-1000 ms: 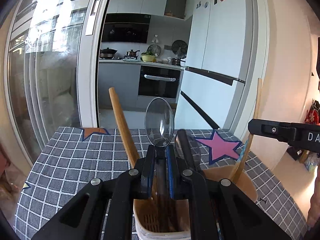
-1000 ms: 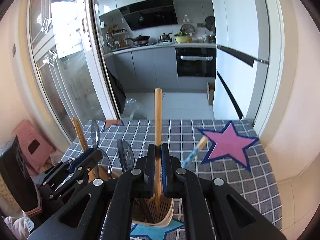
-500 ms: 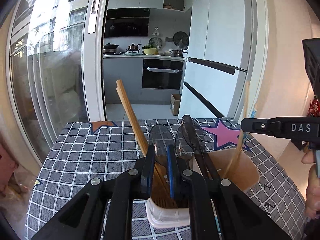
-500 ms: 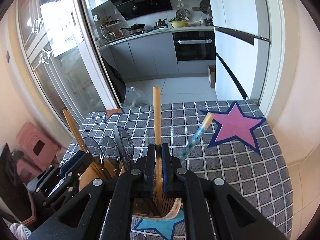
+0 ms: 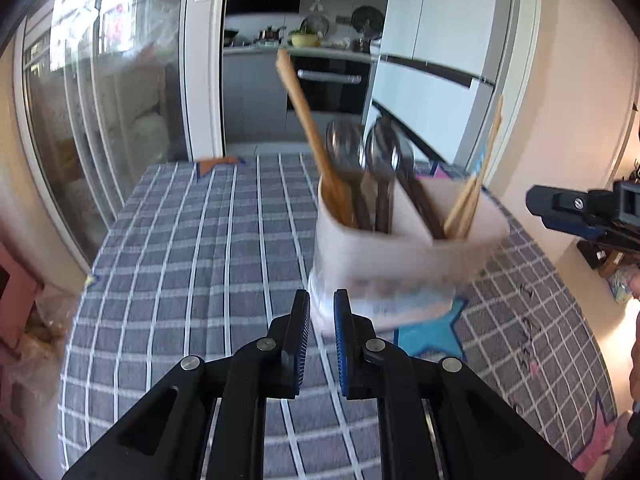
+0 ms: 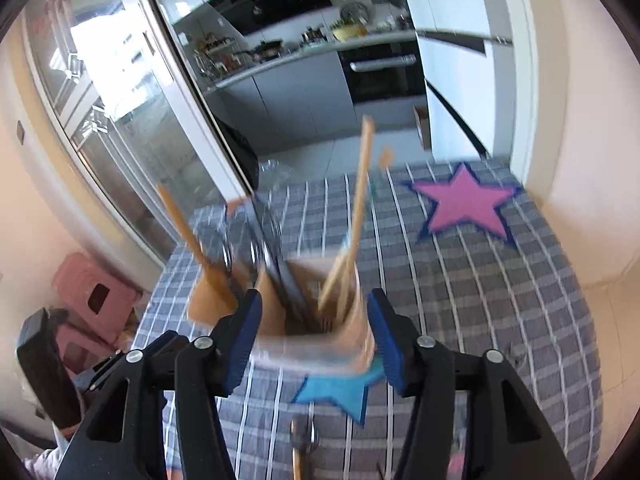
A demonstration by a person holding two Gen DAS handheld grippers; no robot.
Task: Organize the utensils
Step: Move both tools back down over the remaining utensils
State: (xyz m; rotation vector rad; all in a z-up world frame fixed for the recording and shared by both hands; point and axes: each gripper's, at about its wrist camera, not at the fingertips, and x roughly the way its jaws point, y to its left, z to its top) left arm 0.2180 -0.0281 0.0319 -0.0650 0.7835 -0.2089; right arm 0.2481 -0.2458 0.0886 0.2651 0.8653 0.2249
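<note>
Writing we are finding nowhere legible, blurred white utensil holder [image 5: 400,256] carrying wooden chopsticks [image 6: 360,208] and steel spoons [image 5: 344,152] mid-tablecloth [image 5: 180,240], our right gripper [image 6: 314,332] opening wide around it, our left gripper [image 5: 321,320] narrow, gripping nothing.

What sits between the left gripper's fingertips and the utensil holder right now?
Nothing: in the left wrist view only bare checked tablecloth separates the left gripper from the utensil holder, whose base stands just ahead.

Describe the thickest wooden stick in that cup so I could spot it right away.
On the grey checked tablecloth stands a pale utensil holder with two compartments. In its left compartment, left of the dark metal spoons, a wooden handle leans up and to the left. It is broad, flat and tallest there, unlike the thin chopsticks in the right compartment.
</note>
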